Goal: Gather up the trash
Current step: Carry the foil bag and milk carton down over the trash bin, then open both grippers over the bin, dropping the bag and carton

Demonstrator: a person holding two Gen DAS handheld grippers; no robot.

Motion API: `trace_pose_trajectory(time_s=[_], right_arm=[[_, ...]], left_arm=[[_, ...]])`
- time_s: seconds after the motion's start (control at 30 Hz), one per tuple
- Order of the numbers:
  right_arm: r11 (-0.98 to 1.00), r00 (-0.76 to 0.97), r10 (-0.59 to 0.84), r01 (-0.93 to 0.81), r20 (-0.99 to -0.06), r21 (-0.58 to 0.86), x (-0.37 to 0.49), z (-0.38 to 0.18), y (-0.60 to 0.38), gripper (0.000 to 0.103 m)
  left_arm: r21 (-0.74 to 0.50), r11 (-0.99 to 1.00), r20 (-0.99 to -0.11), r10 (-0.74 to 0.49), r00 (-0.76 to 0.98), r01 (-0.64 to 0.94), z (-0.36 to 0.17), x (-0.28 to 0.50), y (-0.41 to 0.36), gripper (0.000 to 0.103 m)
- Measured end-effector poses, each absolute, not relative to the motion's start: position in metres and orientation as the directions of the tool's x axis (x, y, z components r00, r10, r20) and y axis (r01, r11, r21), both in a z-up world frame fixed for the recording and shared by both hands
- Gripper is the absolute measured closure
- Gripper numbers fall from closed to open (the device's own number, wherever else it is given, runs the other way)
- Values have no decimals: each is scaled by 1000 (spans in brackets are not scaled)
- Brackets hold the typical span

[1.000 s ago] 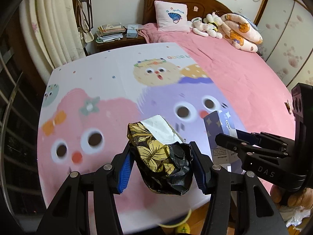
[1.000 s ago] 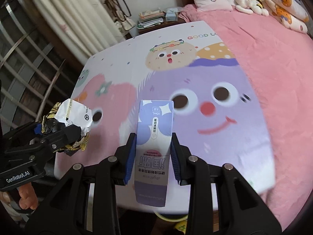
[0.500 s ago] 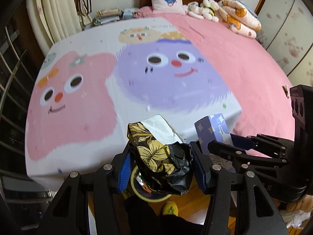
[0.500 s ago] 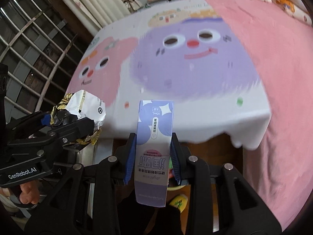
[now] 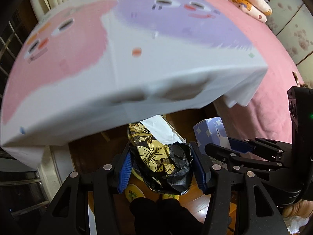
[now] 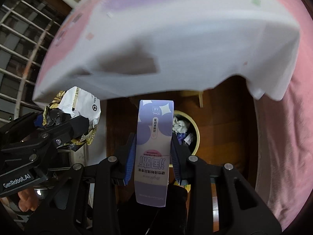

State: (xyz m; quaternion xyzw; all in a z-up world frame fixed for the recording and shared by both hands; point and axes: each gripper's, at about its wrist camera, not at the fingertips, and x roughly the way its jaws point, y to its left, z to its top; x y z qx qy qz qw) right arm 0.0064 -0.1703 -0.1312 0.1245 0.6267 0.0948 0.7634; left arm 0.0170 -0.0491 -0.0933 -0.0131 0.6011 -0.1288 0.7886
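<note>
My left gripper [image 5: 161, 166] is shut on a crumpled black wrapper with gold flowers and a white inside [image 5: 160, 156]; the same wrapper [image 6: 78, 109] shows at the left of the right wrist view. My right gripper [image 6: 152, 152] is shut on a tall purple and white carton [image 6: 154, 141], also visible as the carton [image 5: 211, 135] beside the left gripper. Both point steeply down past the bed's foot. A round waste bin [image 6: 196, 133] with crumpled trash inside stands on the wooden floor just behind the carton.
The bed's white cartoon-printed cover [image 5: 137, 78] overhangs the floor above the bin. A pink blanket [image 6: 283, 137] hangs at the right. A window grille [image 6: 17, 45] is at the left. Yellow slippers [image 5: 133, 192] and dark trouser legs show on the wooden floor [image 6: 225, 107].
Both grippers have sunk and tilted downward, away from over the bed to its foot edge. The floor and the waste bin have come into view. Both grips are unchanged.
</note>
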Motion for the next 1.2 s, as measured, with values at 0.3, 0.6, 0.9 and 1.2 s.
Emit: trace_pose_trajectory(time_s=[0.3, 0.6, 0.9, 1.2], right_arm=[[957, 122, 269, 78, -955, 280, 2, -253, -163, 72], [962, 53, 248, 104, -967, 253, -12, -348, -153, 71], [961, 7, 227, 158, -974, 225, -18, -402, -153, 56], [974, 51, 168, 147, -984, 174, -15, -392, -154, 49]], left_arm=[[-191, 961, -960, -226, 165, 201, -211, 22, -39, 48], [-216, 951, -966, -241, 92, 221, -304, 12, -44, 46], [-204, 957, -974, -220, 57, 204, -351, 14, -33, 18], [-175, 966, -974, -198, 108, 190, -341, 14, -13, 13]])
